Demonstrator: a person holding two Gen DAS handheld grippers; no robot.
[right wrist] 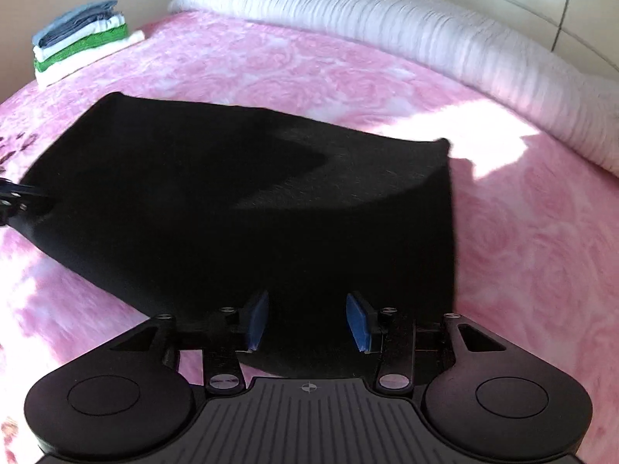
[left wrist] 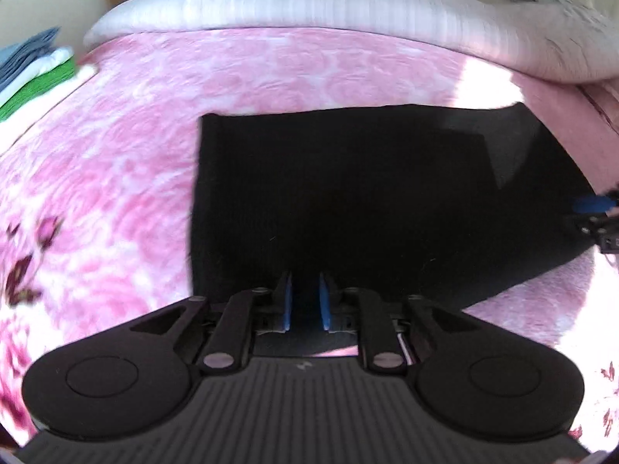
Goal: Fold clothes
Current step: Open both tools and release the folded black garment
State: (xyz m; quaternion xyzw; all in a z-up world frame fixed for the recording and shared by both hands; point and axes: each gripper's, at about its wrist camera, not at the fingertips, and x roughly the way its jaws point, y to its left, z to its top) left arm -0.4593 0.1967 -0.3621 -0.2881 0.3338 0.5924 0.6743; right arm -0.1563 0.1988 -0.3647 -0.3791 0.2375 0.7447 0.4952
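A black garment (left wrist: 367,201) lies folded flat on the pink flowered bedspread (left wrist: 135,154). My left gripper (left wrist: 305,284) hovers over the garment's near edge, its blue pads a narrow gap apart with nothing pinched between them. In the right wrist view the same black garment (right wrist: 251,201) fills the middle. My right gripper (right wrist: 307,303) stands open over its near edge, pads wide apart and empty. The right gripper (left wrist: 595,212) also shows at the garment's right side, and the left gripper (right wrist: 15,197) at its left corner.
A stack of folded clothes (right wrist: 81,42) in blue, white and green sits at the bed's far left corner. A long white pillow (right wrist: 387,27) runs along the head of the bed. Bright sunlight falls on the bedspread (right wrist: 483,143) right of the garment.
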